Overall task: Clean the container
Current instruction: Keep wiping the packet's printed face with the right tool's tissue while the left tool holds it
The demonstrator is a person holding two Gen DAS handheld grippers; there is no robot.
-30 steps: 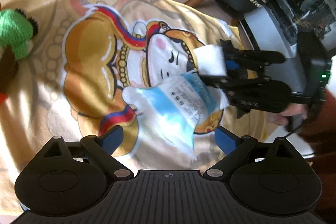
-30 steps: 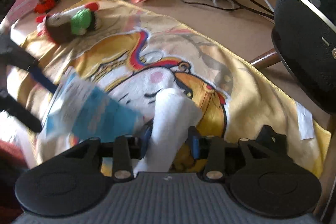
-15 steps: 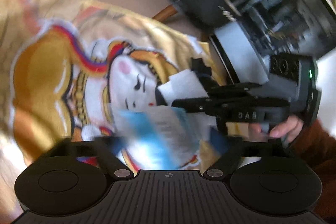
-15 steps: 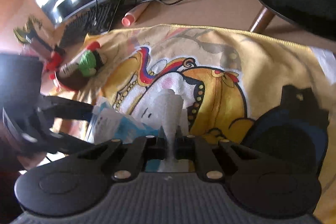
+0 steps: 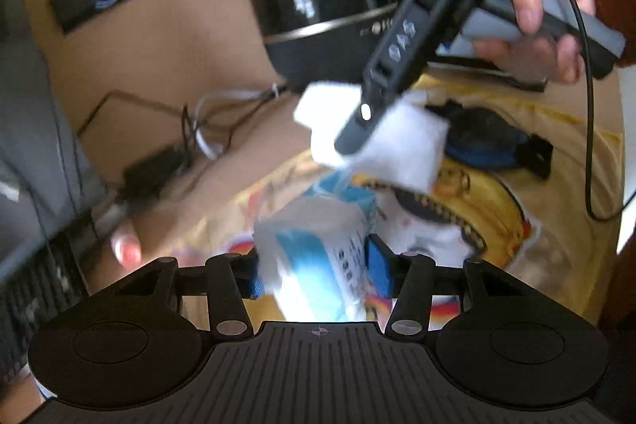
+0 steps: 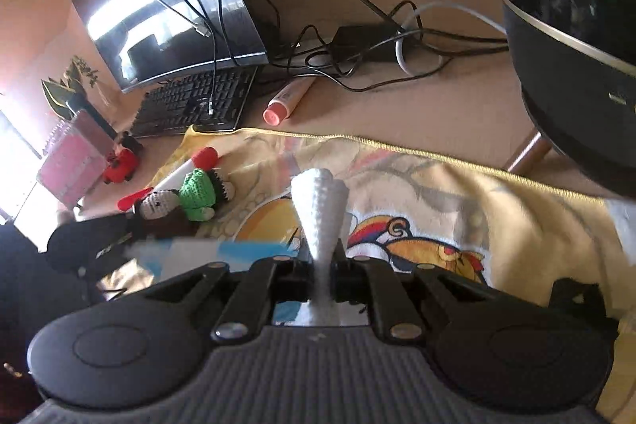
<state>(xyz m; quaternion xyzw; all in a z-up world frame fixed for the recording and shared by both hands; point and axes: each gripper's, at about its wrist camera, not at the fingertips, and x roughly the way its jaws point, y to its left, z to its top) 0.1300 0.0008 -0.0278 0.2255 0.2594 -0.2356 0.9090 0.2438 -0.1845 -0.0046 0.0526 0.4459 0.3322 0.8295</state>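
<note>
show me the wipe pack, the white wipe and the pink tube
wipe pack (image 5: 318, 257), left wrist view, its blue and white front
white wipe (image 6: 322, 221), right wrist view, its dimpled middle
pink tube (image 6: 287, 99), right wrist view, its body

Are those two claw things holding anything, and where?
Yes. The left gripper clamps the blue-and-white wipes packet across its sides; the right gripper pinches a white wipe near its lower end.

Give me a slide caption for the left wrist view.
Left gripper holds blue-and-white wipes packet; right gripper pulls white wipe.
</note>
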